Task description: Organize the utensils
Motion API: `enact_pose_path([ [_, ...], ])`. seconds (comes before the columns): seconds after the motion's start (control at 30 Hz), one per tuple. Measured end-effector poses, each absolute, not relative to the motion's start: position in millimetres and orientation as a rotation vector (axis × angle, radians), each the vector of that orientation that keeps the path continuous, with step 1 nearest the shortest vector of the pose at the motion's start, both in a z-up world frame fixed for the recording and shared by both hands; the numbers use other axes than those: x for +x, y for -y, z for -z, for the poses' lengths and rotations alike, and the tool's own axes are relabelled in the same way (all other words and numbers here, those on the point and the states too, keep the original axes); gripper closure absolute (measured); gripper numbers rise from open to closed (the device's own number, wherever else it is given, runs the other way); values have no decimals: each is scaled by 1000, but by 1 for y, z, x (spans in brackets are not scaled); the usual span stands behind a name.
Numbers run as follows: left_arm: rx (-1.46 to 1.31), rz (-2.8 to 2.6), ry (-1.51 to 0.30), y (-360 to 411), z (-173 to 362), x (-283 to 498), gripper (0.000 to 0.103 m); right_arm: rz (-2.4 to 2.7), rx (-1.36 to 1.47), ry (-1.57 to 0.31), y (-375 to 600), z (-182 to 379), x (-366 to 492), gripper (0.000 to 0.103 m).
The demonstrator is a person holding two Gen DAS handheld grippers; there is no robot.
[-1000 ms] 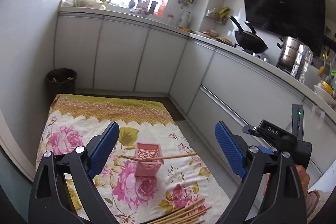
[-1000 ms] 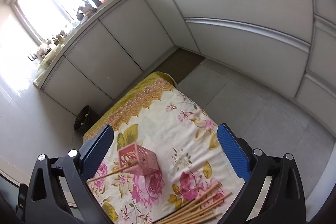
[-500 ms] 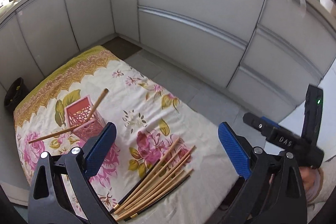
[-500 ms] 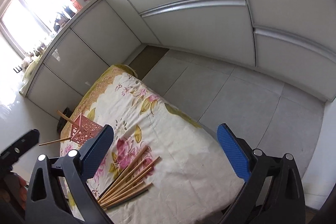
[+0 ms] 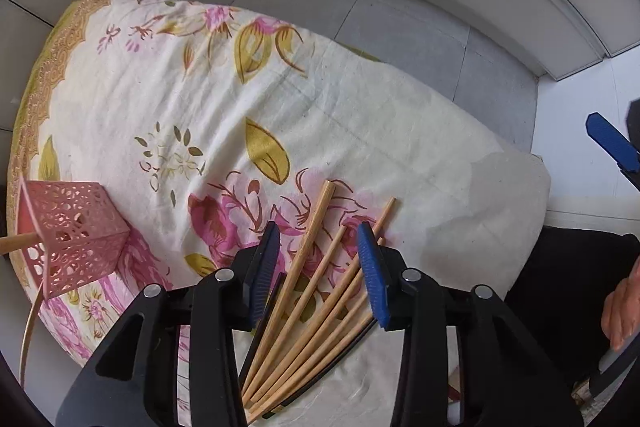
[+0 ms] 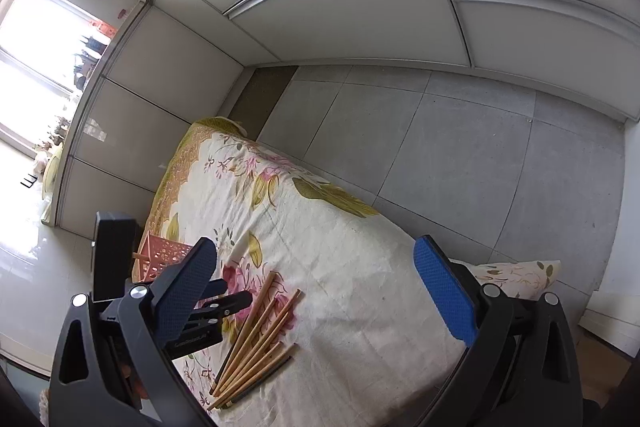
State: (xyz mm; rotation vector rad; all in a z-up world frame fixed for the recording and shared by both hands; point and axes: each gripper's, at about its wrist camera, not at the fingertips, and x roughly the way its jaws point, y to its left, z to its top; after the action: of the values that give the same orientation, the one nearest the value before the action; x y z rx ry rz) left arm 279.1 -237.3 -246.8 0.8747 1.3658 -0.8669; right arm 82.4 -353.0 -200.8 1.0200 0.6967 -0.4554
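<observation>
Chopsticks (image 5: 320, 291): loose bundle on near edge of floral cloth (image 5: 360, 115), fanned.
Left gripper (image 5: 320, 267): pointing down over the bundle, jaws closing; several sticks between pads, none yet pinched.
Right gripper (image 6: 320, 291): spread wide, empty, to the right.
Pink holder (image 5: 72, 231): far left, one stick inside.
Risk: closing may catch several sticks or scatter them.

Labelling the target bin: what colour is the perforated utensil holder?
Pink, with lace-like cutouts; the utensil holder shows best in the left wrist view.
</observation>
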Motion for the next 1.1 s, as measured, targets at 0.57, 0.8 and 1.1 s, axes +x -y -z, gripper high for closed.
enact_pose_path([
  [0.57,890,846,-1476,251,295,297,77,429,1058,-745,355,211,86,7],
  [0.8,875,861,-1386,234,291,294,92,402,1040,-816,349,216,97,7],
  [1.1,613,882,-1098,154,182,277,92,333,1116,-1161,328,267,138,10],
])
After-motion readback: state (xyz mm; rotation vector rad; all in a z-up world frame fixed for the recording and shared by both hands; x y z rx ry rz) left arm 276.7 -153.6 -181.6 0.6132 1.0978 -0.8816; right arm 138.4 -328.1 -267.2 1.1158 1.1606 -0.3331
